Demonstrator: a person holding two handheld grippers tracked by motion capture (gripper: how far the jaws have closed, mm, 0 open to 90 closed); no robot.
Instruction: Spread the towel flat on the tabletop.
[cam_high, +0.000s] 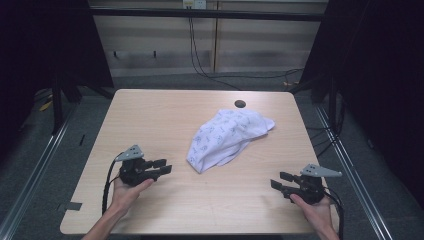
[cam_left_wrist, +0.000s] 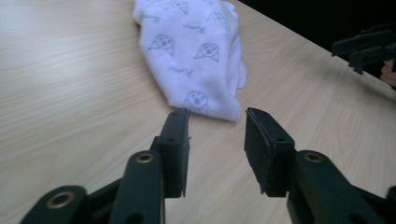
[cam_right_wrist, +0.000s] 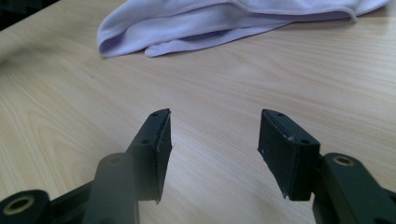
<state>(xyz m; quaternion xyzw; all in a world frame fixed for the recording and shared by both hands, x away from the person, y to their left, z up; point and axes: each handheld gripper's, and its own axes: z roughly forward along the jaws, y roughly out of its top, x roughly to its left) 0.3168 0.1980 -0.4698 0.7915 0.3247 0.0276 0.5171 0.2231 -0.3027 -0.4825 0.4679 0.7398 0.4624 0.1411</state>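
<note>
Two grippers are resting low over a pale wooden surface (cam_high: 150, 115) in the high view, one in each of the person's hands. The left gripper (cam_high: 162, 166) is sitting near the front left, its jaws pointing toward the middle. The right gripper (cam_high: 280, 180) is sitting near the front right corner, its jaws pointing left. Between them and farther back, a white cloth (cam_high: 227, 137) printed with small grey figures is lying crumpled near the centre of the surface, well apart from the right gripper and nearer to the left one. A dark round hole (cam_high: 240, 104) is showing in the surface just behind the cloth.

Looking along the left gripper (cam_left_wrist: 217, 114) in its own view, the jaws are standing apart with nothing between them, and the printed cloth (cam_left_wrist: 196, 56) is lying just ahead of their tips, not touching them. The right gripper (cam_left_wrist: 366, 49) is showing dark at the far right edge.

Looking along the right gripper (cam_right_wrist: 215, 121) in its own view, the jaws are standing wide apart and holding nothing, with bare wood between them. The cloth (cam_right_wrist: 210, 23) is lying farther off, its hemmed edges facing this way.
</note>
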